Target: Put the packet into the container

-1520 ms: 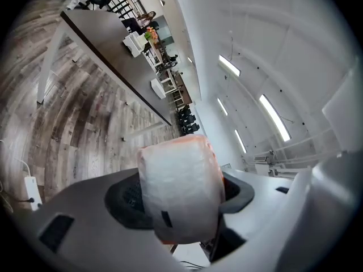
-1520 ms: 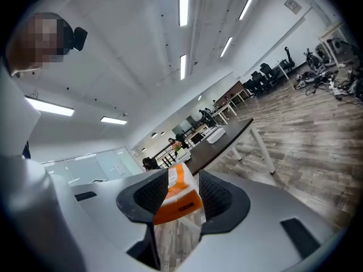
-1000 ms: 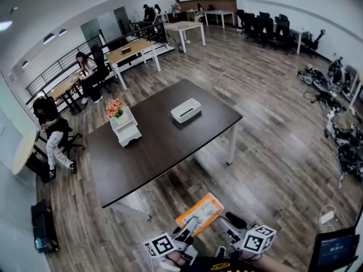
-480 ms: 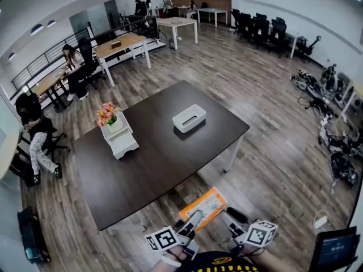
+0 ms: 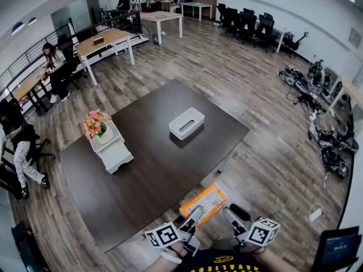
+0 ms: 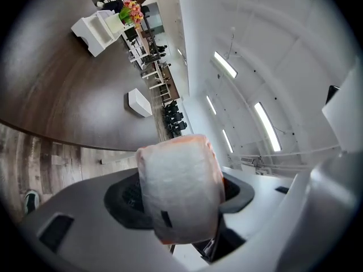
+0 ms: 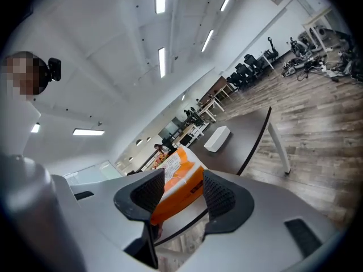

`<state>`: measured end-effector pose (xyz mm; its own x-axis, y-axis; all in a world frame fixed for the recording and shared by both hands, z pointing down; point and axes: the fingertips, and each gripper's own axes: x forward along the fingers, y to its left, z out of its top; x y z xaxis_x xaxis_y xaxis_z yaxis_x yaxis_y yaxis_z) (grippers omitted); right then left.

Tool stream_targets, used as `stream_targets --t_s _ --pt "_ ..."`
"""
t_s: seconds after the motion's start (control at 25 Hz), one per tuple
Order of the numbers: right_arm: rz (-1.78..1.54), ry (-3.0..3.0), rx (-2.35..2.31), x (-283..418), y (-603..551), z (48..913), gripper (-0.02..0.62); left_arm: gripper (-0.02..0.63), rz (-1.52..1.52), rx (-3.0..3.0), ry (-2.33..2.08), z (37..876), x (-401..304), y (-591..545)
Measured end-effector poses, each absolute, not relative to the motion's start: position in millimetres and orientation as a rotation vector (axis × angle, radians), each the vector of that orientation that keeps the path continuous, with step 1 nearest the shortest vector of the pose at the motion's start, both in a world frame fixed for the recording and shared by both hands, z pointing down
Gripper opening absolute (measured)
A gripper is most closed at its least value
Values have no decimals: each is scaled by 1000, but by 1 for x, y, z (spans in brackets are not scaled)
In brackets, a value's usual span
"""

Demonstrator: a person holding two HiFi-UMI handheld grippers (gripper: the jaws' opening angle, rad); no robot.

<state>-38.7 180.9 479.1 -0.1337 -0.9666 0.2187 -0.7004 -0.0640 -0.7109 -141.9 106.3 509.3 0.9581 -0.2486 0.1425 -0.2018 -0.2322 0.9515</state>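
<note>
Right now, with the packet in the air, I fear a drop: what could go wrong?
The packet hangs from the left claw alone, gripped at one end, so it could slip out. The container sits mid-table, far from the near edge, and its top slot looks narrow, so the packet may catch on the rim.

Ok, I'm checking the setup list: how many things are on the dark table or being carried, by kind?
White container: 1
White stand: 1
Potted flowers: 1
Orange packet, carried: 1
Total: 4
</note>
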Motion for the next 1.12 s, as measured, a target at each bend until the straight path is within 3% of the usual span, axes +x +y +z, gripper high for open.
stream_targets --t_s 0.48,1.12 --pt "-1002 1833 -1795 37 108 497 201 275 31 1822 -337 530 -76 36" --pt "-1071 2160 -1638 187 -8 507 201 275 -55 1800 -466 530 68 -38"
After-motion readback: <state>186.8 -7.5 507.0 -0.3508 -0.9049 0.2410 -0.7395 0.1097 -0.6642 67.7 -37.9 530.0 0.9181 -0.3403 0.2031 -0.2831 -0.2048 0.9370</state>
